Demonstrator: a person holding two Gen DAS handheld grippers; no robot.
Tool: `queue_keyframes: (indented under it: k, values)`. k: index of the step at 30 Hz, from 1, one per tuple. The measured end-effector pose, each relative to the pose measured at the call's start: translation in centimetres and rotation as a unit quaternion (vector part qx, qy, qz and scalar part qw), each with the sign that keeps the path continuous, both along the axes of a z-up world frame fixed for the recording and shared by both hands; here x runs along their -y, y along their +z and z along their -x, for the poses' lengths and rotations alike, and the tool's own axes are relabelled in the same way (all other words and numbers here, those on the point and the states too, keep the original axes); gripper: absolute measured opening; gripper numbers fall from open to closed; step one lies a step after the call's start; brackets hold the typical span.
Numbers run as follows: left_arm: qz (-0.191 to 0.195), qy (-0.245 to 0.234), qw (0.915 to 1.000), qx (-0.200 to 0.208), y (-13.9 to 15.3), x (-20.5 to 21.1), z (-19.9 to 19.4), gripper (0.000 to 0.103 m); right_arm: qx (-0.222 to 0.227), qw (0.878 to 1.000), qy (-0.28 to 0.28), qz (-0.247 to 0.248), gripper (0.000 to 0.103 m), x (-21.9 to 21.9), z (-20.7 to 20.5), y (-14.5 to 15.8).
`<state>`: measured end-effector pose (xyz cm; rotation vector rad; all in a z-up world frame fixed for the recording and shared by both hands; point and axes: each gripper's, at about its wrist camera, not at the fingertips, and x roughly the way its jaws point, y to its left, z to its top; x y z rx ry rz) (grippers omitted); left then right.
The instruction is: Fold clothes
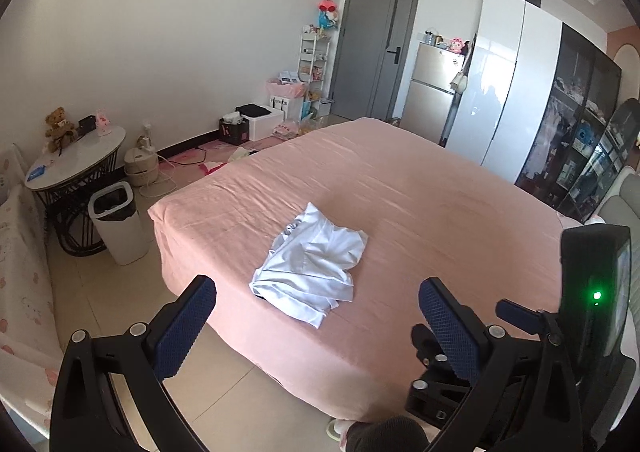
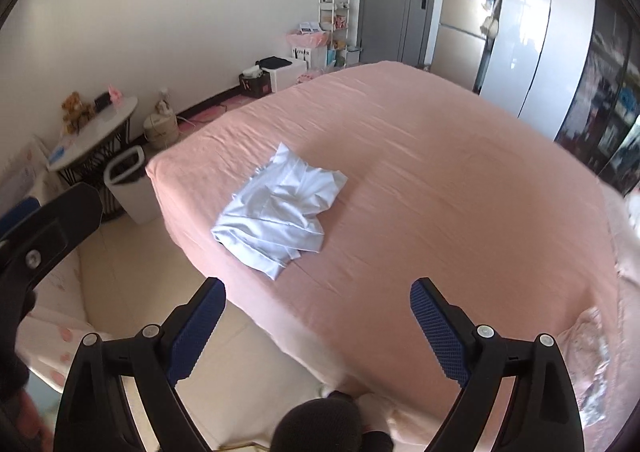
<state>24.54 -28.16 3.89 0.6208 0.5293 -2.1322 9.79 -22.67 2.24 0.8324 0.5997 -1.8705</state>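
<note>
A white garment (image 1: pixel 310 268) lies crumpled near the left front corner of a bed with a pink sheet (image 1: pixel 420 192). It also shows in the right wrist view (image 2: pixel 276 208) on the same bed (image 2: pixel 440 172). My left gripper (image 1: pixel 318 296) is open and empty, held above the floor and the bed's near edge, short of the garment. My right gripper (image 2: pixel 318 296) is open and empty, also short of the garment. The right gripper's body shows at the right of the left wrist view (image 1: pixel 592 292). The left gripper's body shows at the left of the right wrist view (image 2: pixel 48 228).
A white bin (image 1: pixel 116 220) and a round side table (image 1: pixel 76 160) stand left of the bed. A wardrobe (image 1: pixel 500 84) and a fridge (image 1: pixel 432 88) stand beyond it. Boxes and clutter (image 1: pixel 256 124) line the far wall. A floral-covered seat (image 1: pixel 20 272) is at the left edge.
</note>
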Motion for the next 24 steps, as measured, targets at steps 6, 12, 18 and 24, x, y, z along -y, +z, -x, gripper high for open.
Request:
queue_keyframes:
  k: [6,12,18,24]
  values:
    - [0.002,0.020,0.9998,0.008,0.7,-0.7,-1.3,0.103,-0.016,1.000,-0.003,-0.005,0.094,-0.3,-0.2,-0.4]
    - [0.006,0.059,0.9982,0.013,0.5,0.4,-3.2,0.103,-0.029,0.999,-0.025,-0.004,0.094,-1.0,0.5,0.3]
    - [-0.004,0.073,0.9971,0.023,-0.9,2.1,-3.0,0.103,-0.068,0.997,-0.021,0.026,0.094,-2.0,-0.8,2.3]
    - [-0.032,0.052,0.9970,0.047,-3.1,3.1,-0.9,0.103,-0.080,0.997,-0.010,0.018,0.094,-1.8,-1.2,2.2]
